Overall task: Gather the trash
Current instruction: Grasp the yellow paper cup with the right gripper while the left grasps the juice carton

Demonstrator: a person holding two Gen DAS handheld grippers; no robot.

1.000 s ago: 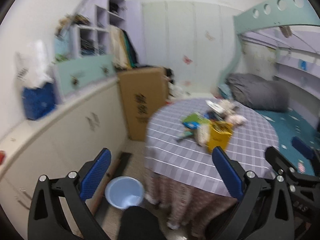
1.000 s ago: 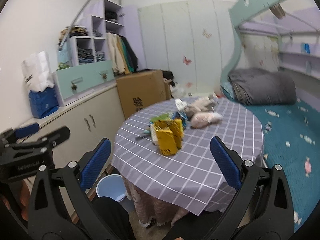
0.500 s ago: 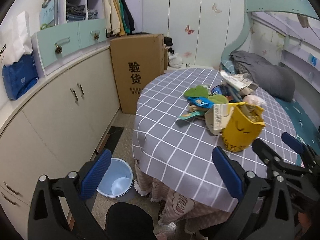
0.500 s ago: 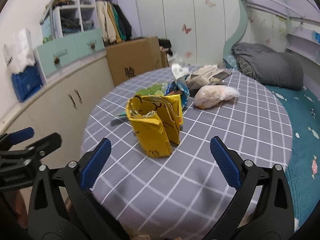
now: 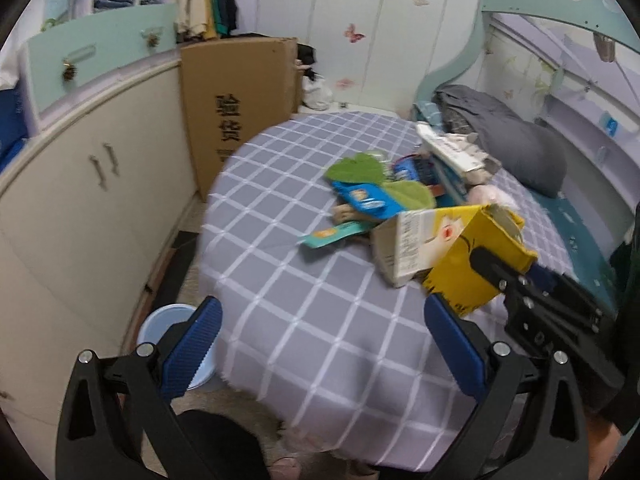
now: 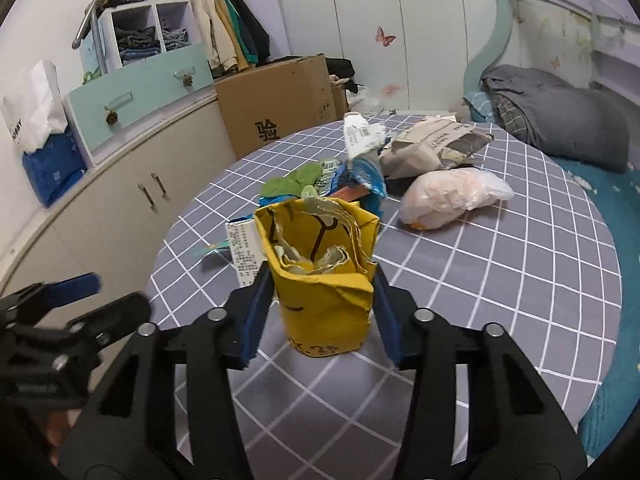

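Here, the torn yellow paper bag (image 6: 326, 276) stands upright on the grey checked round tablecloth (image 6: 500, 280), between the closing jaws of the right gripper (image 6: 320, 304), blue pads at its sides; left gripper (image 5: 320, 344) gapes empty.

Torn matt yellow paper bag (image 6: 326, 280), checked cloth tablecloth (image 6: 500, 280), translucent glossy plastic bag (image 6: 452, 196), cardboard box (image 6: 280, 100)

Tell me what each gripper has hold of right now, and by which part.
The right gripper is closing on the torn yellow paper bag, one pad against each side of its lower body. The left gripper is open and holds nothing.
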